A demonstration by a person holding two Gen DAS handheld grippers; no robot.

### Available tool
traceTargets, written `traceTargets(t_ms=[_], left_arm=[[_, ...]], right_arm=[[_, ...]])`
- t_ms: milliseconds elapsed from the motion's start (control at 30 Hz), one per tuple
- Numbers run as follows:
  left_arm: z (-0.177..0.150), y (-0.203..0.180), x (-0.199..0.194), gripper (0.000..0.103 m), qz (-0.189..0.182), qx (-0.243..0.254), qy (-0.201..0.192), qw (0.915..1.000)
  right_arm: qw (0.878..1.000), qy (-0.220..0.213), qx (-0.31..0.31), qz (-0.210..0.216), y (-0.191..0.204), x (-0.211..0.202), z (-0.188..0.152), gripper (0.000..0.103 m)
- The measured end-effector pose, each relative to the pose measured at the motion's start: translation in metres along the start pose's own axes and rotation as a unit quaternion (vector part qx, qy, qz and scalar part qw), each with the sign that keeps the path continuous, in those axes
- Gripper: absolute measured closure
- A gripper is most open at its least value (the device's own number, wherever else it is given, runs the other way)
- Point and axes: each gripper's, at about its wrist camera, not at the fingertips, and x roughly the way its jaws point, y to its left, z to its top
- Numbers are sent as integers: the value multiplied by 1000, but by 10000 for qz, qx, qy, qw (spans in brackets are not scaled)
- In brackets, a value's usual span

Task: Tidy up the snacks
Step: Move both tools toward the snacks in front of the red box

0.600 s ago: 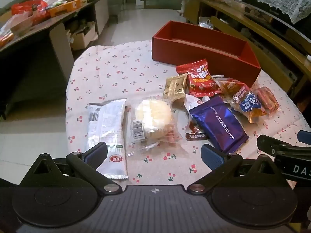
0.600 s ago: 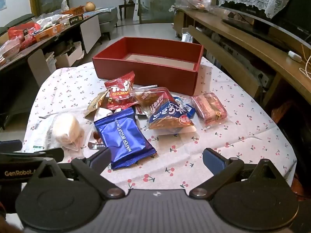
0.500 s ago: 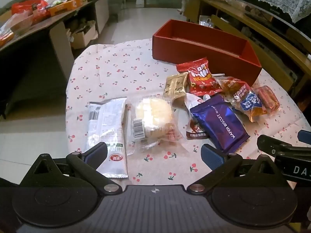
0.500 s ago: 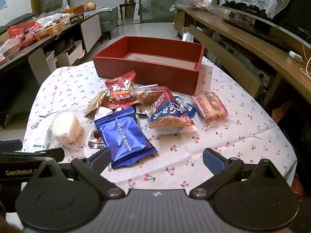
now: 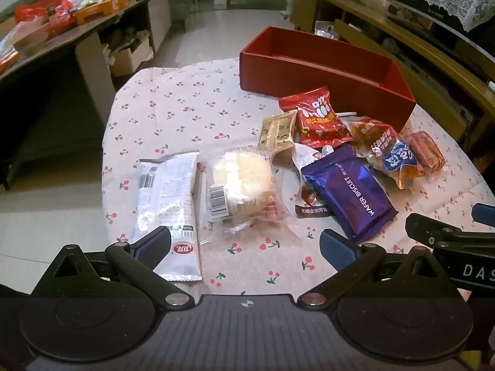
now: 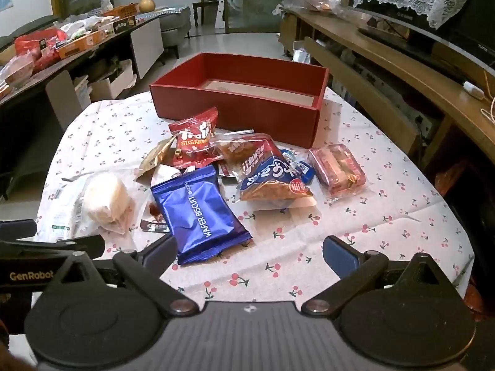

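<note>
From the left wrist view, the left tool hangs over the near edge of the tabletop with its jaws spread wide and nothing between them. Just beyond it lie a long white packet and a clear-wrapped cake, side by side; further right sit a wafer pack, a gold packet, a red bag and an overlapping heap of orange and blue-labelled wrappers. The red box stands at the far side, and what shows of its inside holds no snack. The right tool's fingers poke in at the right edge. From the right wrist view, the right tool is likewise released and empty, poised near the wafer pack, whose near corner lies just ahead of the tool's left finger. Behind it the red bag, a blue-labelled bag and a pink pack lie in a loose cluster just in front of the red box. This view looks well into the box — its floor is bare. By my reading the sorting has not begun: every snack is still out on the cloth, none is gripped, and the whole lot remains to be moved, presumably into the box.
</note>
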Motion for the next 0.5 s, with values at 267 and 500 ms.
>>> traceTargets(t_ms=[267, 500], left_arm=[[0, 0, 0, 0, -23, -17, 4, 10000], [0, 0, -1, 0, -37, -14, -2, 10000]], right_arm=[[9999, 61, -83, -8, 2, 0, -2, 0], [9999, 97, -96, -35, 1, 2, 0, 0]])
